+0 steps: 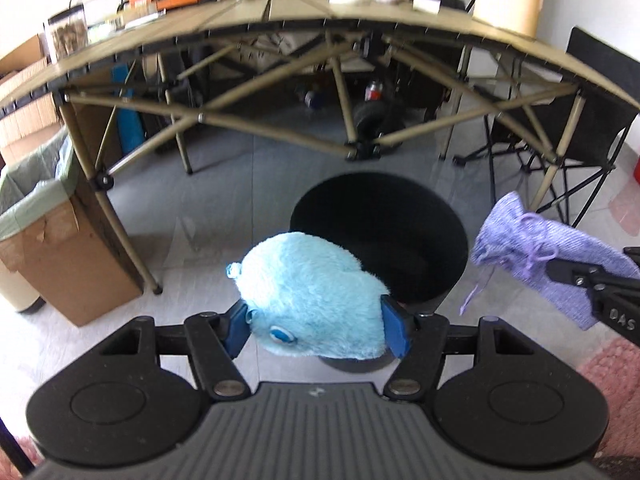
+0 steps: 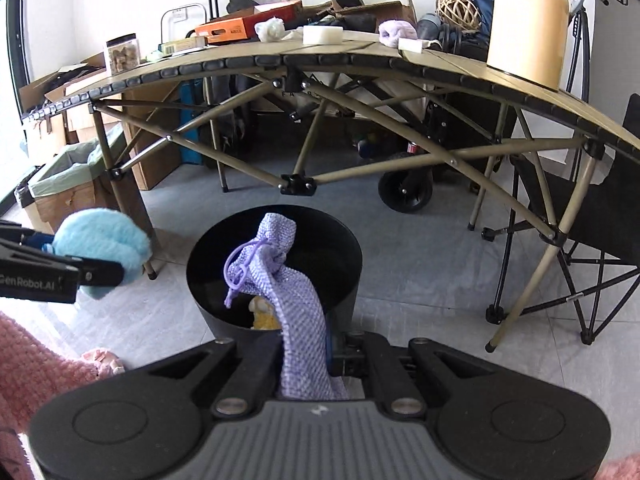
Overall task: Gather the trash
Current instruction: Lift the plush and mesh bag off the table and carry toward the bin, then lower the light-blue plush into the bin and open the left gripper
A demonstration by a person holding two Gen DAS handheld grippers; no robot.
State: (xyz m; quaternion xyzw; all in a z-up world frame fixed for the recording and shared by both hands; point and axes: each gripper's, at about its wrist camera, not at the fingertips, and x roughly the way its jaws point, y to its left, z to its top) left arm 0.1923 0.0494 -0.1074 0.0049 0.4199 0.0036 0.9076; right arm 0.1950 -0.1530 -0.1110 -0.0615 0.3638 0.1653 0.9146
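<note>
Left wrist: jaws clamp blue plush, seemingly over bin.

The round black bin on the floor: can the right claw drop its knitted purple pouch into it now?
Probably yes. The right claw holds the knitted purple pouch just over the round black bin, whose mouth is open; nothing lies between them.

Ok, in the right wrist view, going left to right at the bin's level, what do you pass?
Left gripper holding the blue plush → black bin with the purple pouch in front → folding chair.
</note>
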